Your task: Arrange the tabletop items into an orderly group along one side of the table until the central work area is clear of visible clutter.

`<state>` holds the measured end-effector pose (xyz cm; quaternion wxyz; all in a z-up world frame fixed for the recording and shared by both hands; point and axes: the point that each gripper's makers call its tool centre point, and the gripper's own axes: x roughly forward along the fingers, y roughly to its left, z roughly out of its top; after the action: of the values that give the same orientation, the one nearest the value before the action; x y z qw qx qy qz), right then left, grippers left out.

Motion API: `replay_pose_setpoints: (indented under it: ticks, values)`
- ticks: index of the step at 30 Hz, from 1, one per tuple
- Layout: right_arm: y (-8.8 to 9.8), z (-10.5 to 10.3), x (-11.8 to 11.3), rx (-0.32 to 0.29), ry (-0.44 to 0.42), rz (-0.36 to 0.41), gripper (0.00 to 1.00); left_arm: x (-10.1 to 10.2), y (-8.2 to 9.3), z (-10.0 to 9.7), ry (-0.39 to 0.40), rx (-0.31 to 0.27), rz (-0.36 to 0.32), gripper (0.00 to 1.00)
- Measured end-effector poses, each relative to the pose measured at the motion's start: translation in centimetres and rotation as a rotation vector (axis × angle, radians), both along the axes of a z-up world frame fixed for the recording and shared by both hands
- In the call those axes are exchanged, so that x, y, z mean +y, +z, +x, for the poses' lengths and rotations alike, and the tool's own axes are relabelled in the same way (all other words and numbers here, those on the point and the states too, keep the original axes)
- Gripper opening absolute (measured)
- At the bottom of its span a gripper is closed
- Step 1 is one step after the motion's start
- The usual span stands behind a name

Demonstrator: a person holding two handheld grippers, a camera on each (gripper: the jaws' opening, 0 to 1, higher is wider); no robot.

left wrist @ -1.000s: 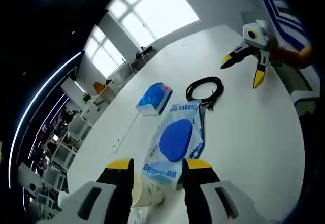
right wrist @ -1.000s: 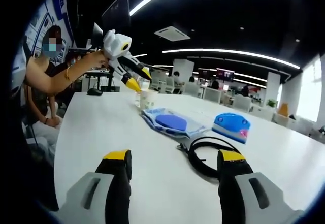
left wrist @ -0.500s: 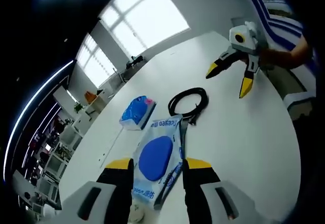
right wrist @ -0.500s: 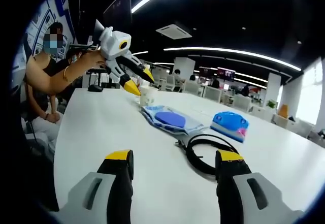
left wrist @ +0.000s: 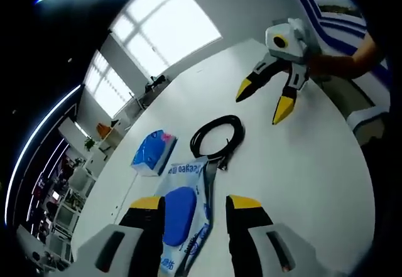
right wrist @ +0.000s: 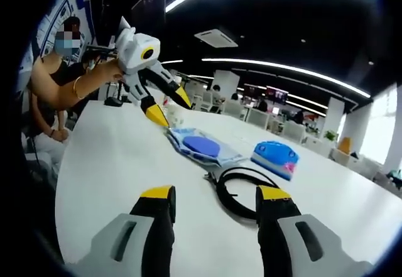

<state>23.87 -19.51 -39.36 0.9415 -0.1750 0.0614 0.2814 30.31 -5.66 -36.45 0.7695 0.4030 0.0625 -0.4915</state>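
Three things lie together on the white table (left wrist: pixel 314 183) we work at: a flat wipes pack (left wrist: pixel 182 217) with a blue oval on top, a small blue pouch (left wrist: pixel 151 153) and a coiled black cable (left wrist: pixel 217 135). In the left gripper view our left gripper (left wrist: pixel 193 209) hovers over the near end of the pack, jaws apart with nothing between them, the blue oval showing in the gap. The cable sits just beyond the pack's far end, touching or nearly so; we cannot tell which. The pouch lies beside the pack toward the windows (left wrist: pixel 160 22).

That view also shows our right gripper (left wrist: pixel 264 98) raised above the far side of the table, its yellow-tipped jaws spread and empty, held by a hand (left wrist: pixel 326 63).

The right gripper view looks the other way. Here the right gripper (right wrist: pixel 212 196) has its jaws parted, gripping nothing, with the cable (right wrist: pixel 242 186) just ahead of them, then the pack (right wrist: pixel 201 148) and, to the right, the pouch (right wrist: pixel 273 157). The left gripper (right wrist: pixel 168 105) hangs over the far end of the pack, jaws open. This view adds a seated person (right wrist: pixel 53 82) at the table's edge and office desks (right wrist: pixel 264 117) with screens under strip lights (right wrist: pixel 289 70) behind.
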Motion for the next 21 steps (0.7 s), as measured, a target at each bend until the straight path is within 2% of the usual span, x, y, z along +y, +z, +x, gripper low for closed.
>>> replay_pose_setpoints:
  ticks: [9,15,21]
  values:
    - [0.4,0.3,-0.3,-0.008,0.002,-0.027,0.49,-3.0,-0.3,-1.3,-0.077,0.003,0.008,0.38]
    - [0.4,0.5,-0.6,-0.009,-0.002,-0.029,0.49,-4.2,-0.2,-1.5,-0.094,-0.001,0.000,0.39]
    - [0.0,0.8,-1.3,0.001,-0.014,-0.038,0.49,-5.6,-0.8,-1.7,-0.109,-0.014,0.011,0.39]
